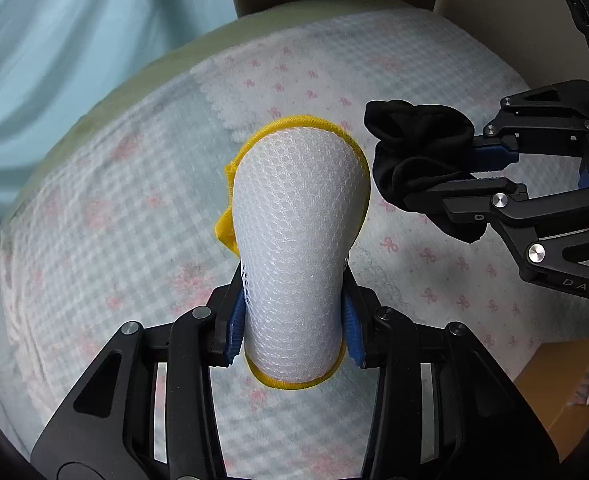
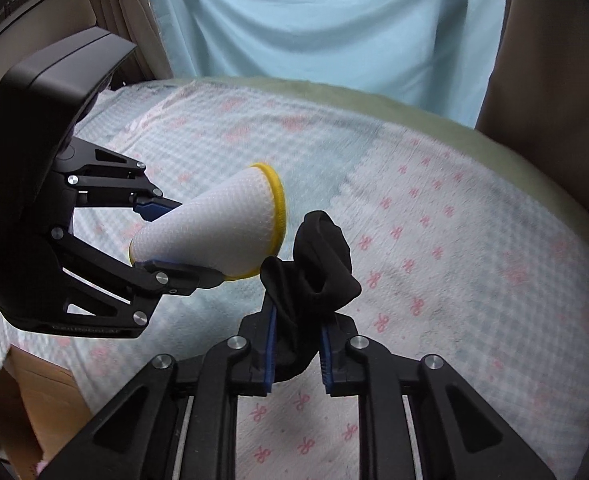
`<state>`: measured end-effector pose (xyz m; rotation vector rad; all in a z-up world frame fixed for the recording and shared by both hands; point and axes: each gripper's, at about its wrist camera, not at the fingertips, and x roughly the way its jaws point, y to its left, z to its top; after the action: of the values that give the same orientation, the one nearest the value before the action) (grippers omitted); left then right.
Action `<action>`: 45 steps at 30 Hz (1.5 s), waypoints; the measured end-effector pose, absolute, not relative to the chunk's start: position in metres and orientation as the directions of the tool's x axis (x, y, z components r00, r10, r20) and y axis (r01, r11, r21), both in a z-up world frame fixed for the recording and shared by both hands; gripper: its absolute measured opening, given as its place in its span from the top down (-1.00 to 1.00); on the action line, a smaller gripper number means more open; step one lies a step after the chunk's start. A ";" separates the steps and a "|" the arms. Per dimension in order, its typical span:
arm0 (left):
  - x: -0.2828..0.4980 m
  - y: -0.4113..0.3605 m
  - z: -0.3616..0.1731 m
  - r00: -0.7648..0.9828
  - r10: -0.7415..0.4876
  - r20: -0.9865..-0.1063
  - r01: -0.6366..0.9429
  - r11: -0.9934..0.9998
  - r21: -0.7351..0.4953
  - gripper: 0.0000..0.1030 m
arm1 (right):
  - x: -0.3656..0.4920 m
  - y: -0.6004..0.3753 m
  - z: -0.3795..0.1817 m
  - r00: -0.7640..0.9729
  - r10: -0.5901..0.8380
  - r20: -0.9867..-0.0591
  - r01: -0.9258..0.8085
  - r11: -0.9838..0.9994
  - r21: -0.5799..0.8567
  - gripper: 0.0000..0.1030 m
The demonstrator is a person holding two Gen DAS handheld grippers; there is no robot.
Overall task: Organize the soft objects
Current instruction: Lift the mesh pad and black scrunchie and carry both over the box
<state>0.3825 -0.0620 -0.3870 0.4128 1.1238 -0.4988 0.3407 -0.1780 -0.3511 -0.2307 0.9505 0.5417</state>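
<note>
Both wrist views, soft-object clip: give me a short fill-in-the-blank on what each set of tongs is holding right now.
1. The left tongs grip a white mesh bag edged in ____ trim.
2. The right tongs are shut on a bunched sock coloured ____.
3. Both items hang above a checked blanket printed with pink ____.

Missing words: yellow; black; bows

Open stretch of checked bow-print blanket from 12 to 4 o'clock in the right wrist view, nothing lying on it. Blocked at 9 to 10 o'clock by the left gripper, jaws clamped on a white mesh pouch just beside the black sock. Cardboard box at 4 o'clock in the left wrist view, off the blanket's edge. Hemmed beyond by a pale blue curtain at 12.
</note>
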 end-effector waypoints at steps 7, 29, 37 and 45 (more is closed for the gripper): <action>0.352 -0.061 -0.314 0.419 -0.191 -0.888 0.536 0.841 0.072 0.29 | 0.311 -0.184 -0.280 0.525 0.326 -0.786 -0.479 0.877 0.045 0.69; 0.146 -0.021 -0.148 0.525 -0.217 -0.823 0.407 0.913 0.019 0.29 | 0.111 -0.163 -0.142 0.564 0.250 -0.787 -0.395 0.919 0.009 0.69; 0.066 0.003 -0.171 0.475 -0.188 -0.860 0.289 0.956 -0.049 0.29 | 0.047 -0.154 -0.164 0.509 0.252 -0.823 -0.313 0.945 0.096 0.69; 0.024 0.019 -0.205 0.413 -0.169 -0.895 0.186 0.978 -0.099 0.29 | 0.014 -0.154 -0.201 0.446 0.223 -0.867 -0.208 0.968 0.141 0.69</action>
<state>0.0243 0.0187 -0.2052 0.0170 1.1228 -0.2230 0.0145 -0.1540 -0.2007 0.0147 1.0762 0.2668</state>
